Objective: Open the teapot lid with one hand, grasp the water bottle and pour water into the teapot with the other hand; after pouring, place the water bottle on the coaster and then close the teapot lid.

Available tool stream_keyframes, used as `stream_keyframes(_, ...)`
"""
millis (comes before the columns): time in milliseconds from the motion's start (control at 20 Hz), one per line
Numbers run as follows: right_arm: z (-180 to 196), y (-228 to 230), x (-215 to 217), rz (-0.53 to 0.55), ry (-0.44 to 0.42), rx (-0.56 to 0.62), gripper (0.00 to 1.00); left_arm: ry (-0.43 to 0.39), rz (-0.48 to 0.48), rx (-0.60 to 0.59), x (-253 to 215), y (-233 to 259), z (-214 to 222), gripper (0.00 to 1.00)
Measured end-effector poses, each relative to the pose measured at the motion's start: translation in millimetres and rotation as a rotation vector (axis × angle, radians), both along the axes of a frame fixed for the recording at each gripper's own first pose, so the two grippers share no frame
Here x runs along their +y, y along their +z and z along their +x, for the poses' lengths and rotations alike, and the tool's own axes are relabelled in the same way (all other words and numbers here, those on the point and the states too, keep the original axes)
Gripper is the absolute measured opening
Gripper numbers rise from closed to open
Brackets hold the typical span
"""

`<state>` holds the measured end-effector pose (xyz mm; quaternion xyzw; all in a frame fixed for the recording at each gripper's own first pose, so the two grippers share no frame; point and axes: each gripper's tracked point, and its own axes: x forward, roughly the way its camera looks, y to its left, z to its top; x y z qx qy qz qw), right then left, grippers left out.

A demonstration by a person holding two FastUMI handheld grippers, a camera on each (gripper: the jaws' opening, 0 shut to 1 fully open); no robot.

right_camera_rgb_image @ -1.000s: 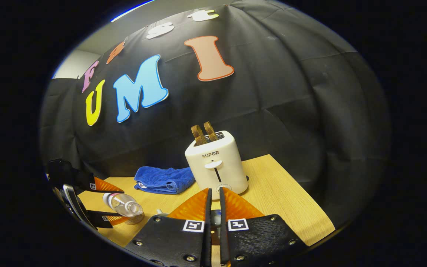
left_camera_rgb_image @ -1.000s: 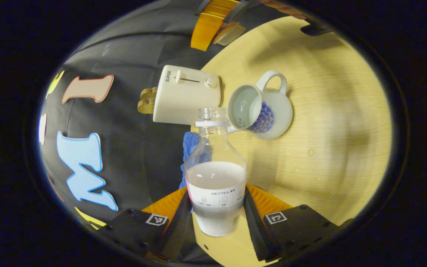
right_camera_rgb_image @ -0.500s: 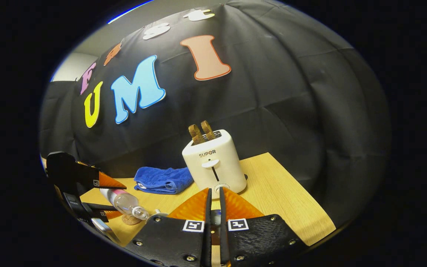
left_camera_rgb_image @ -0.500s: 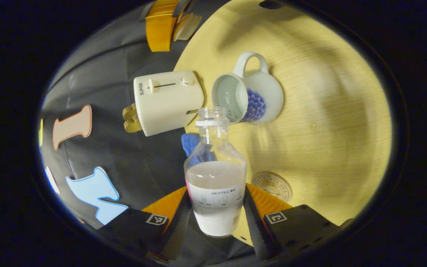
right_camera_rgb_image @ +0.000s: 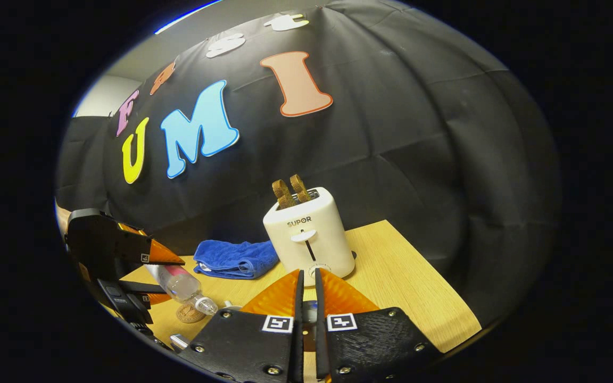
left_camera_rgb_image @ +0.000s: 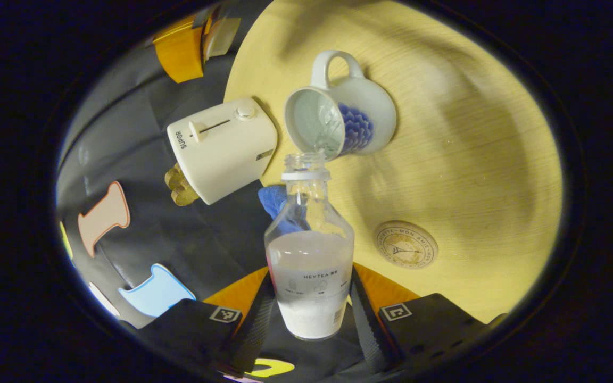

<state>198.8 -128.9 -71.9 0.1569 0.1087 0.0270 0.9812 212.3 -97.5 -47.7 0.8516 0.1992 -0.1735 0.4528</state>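
My left gripper (left_camera_rgb_image: pixel 311 282) is shut on a clear water bottle (left_camera_rgb_image: pixel 309 250), about half full and uncapped. The bottle is tipped, its mouth at the rim of the open white teapot (left_camera_rgb_image: pixel 362 114) with a blue pattern, and water runs into the pot. A round cork coaster (left_camera_rgb_image: pixel 406 244) lies on the table near the bottle. In the right gripper view, my right gripper (right_camera_rgb_image: pixel 309 308) is shut with a bit of the teapot lid (right_camera_rgb_image: pixel 309 307) between its fingers. That view also has the left gripper (right_camera_rgb_image: pixel 141 276) tilting the bottle (right_camera_rgb_image: pixel 181 284) above the coaster (right_camera_rgb_image: pixel 189 314). The right gripper (left_camera_rgb_image: pixel 200 45) holds the pale lid (left_camera_rgb_image: pixel 221 34) off to the side.
A cream toaster (right_camera_rgb_image: pixel 309 236) with two toast slices stands at the back of the wooden table (right_camera_rgb_image: pixel 407 287), close behind the teapot. A folded blue cloth (right_camera_rgb_image: pixel 234 258) lies to its left by the black wall. The table's right edge lies just past the toaster.
The left gripper has tipped the bottle further and brought its mouth to the teapot's rim; water now flows in. The coaster has come into the left gripper view. The right gripper has held still.
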Motion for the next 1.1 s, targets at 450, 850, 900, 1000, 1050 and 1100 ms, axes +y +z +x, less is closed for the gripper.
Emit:
stream_keyframes(450,-0.4,3.1,-0.2,0.004,0.002,-0.006,0.09,-0.065,0.123,-0.035,-17.3,20.5,3.8,0.86)
stream_keyframes(850,-0.9,5.1,-1.0,0.014,0.0,-0.014,0.09,-0.137,0.247,-0.062,-37.0,34.6,-0.1,0.86)
stream_keyframes(900,-1.0,5.2,-1.7,0.016,-0.001,-0.014,0.09,-0.144,0.265,-0.07,-39.2,37.4,2.4,0.85)
stream_keyframes(1000,-1.1,6.6,-2.8,0.021,-0.003,-0.016,0.09,-0.149,0.292,-0.076,-39.7,40.2,2.9,0.85)
stream_keyframes(1050,-0.9,6.4,-2.8,0.024,-0.004,-0.018,0.09,-0.154,0.304,-0.082,-40.3,42.2,3.1,0.85)
stream_keyframes(1100,-1.0,7.4,-3.5,0.027,-0.004,-0.019,0.09,-0.155,0.31,-0.083,-40.3,42.4,4.3,0.85)
